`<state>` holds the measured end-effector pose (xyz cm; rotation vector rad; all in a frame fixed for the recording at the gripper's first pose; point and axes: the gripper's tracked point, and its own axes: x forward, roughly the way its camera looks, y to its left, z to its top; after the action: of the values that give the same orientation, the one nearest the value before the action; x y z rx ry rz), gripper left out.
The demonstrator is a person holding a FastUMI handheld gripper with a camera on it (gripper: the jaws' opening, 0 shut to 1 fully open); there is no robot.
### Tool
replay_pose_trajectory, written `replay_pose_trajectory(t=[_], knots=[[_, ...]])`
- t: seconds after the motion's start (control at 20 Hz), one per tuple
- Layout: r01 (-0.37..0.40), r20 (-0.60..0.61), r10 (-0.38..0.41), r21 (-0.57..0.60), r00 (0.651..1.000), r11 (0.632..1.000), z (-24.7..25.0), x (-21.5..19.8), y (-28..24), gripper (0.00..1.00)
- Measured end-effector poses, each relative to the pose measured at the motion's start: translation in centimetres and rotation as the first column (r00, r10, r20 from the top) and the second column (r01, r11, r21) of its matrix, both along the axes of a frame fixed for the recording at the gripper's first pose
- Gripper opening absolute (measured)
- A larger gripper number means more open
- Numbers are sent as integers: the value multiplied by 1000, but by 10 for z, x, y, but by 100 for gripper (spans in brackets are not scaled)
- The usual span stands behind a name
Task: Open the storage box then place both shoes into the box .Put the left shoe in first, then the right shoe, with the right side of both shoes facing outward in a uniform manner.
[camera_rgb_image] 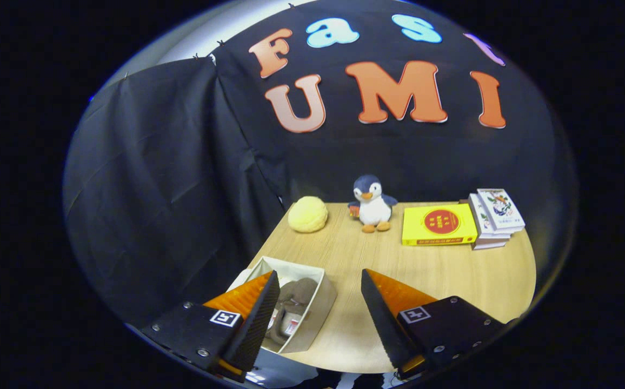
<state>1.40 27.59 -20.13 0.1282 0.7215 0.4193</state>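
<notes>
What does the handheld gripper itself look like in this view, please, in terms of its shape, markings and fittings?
The gripper has two long, wedge-shaped fingers that taper to points, with ridged inner faces. Each sits on a flat black block fastened with small silver screws, and each block carries a square black-and-white marker tag. No cables or sleeve are visible.

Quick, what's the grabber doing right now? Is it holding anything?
Gripper: jaws wide open, holding nothing; it hovers over the light wooden table, with the open white storage box and the grey-brown shoe inside just beside one finger.
</notes>
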Motion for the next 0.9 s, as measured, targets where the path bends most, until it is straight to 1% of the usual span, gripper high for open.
replay_pose_trajectory(t=[0.05, 0.15, 0.2, 0.3, 0.4, 0.55, 0.8, 0.9], knots=[[-4, 42, 5, -28, 999, 1000, 6, 4, -16, 96], [26, 138, -15, -74, 990, 997, 23, 10, -46, 98], [40, 177, -26, -80, 984, 996, 33, 12, -60, 98], [59, 250, -43, -54, 967, 997, 53, 12, -81, 98], [99, 355, -74, -53, 932, 994, 82, 22, -111, 98], [160, 488, -101, -80, 867, 984, 115, 25, -155, 98], [244, 596, -179, -29, 782, 969, 143, 24, -208, 98], [269, 625, -193, -28, 756, 963, 148, 22, -228, 98]])
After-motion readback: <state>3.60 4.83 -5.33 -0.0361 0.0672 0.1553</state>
